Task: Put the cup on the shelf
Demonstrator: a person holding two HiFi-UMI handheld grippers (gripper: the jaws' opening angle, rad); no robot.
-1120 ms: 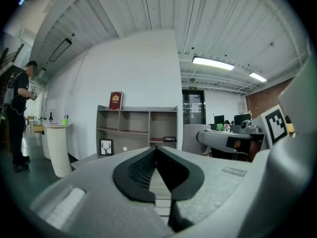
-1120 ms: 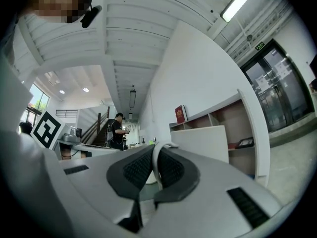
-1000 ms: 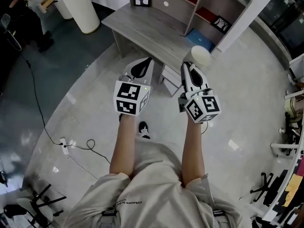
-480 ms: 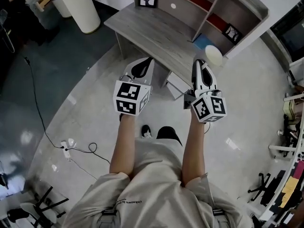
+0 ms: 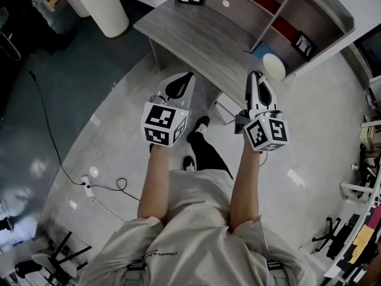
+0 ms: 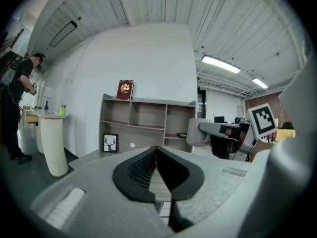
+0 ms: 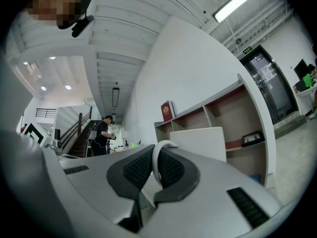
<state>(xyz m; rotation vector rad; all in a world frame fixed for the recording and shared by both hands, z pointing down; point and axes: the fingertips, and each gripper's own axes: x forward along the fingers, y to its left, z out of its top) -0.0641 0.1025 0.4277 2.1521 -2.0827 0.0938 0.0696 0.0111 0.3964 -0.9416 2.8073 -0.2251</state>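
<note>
cup (image 5: 274,66) nearer shelf (image 5: 311,15), right gripper (image 5: 256,76) holding it

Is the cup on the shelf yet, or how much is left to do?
Not yet. Done: the right gripper has its fingers shut on the cup by its handle. In hand: the cup hangs in front of the shelf, not in it. Left: set it inside and let go.

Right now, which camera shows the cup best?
The right gripper view: the cup fills the middle, its handle pinched by the right gripper. The head view shows only a pale round shape past that gripper's tip; the left gripper view shows it small and side-on.
</note>
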